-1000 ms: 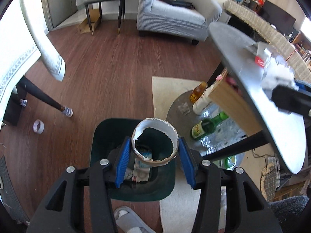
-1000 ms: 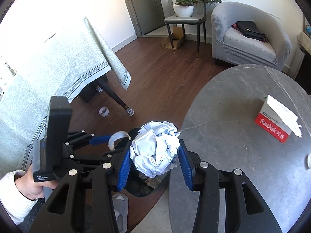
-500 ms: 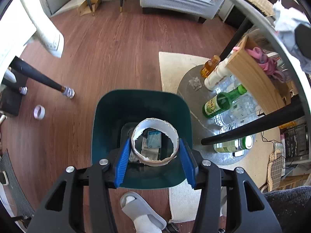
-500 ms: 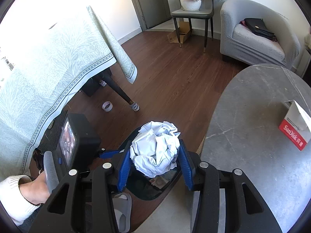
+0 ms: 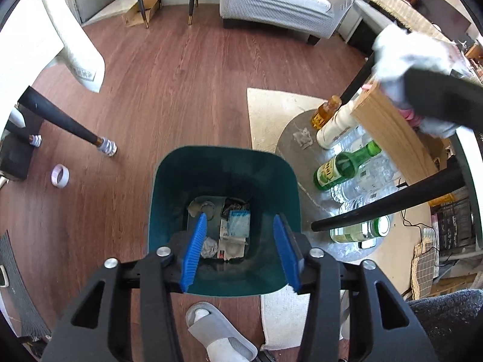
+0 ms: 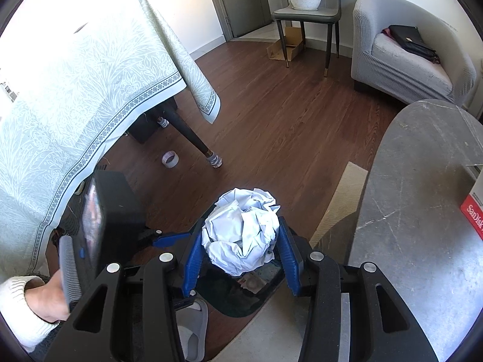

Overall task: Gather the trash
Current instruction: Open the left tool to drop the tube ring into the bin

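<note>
The left gripper [image 5: 240, 249] points down into a dark green trash bin [image 5: 223, 169] that stands on the wooden floor [image 5: 187, 78]. Its blue pads are apart with nothing between them, and the jaws are closing at this moment. At the bottom of the bin lies the collected trash [image 5: 234, 232] — a paper ring, a few packets and small crumpled scraps. The right gripper [image 6: 240, 252] holds a ball of crumpled white paper [image 6: 241, 232]; both blue pads press on its sides, and the ball rises above the fingertips. In the right wrist view this ball hangs over the near edge of the bin, of which only the dark rim and a bit of the inside show below the paper. The same paper ball shows blurred at the upper right of the left wrist view. A hand in a white sleeve [image 6: 45, 298] grips the handle of the left gripper at the lower left of the right wrist view. Beside the bin, to the right, a grey stone table [image 6: 422, 211] carries a red and white box [image 6: 474, 211] at its far edge. Under this table stand several bottles, among them a green glass bottle [image 5: 344, 166]. A roll of tape [image 5: 59, 175] lies on the floor — well apart from the bin, near a table leg. A grey slipper [image 5: 217, 328] shows just below the bin.
</note>
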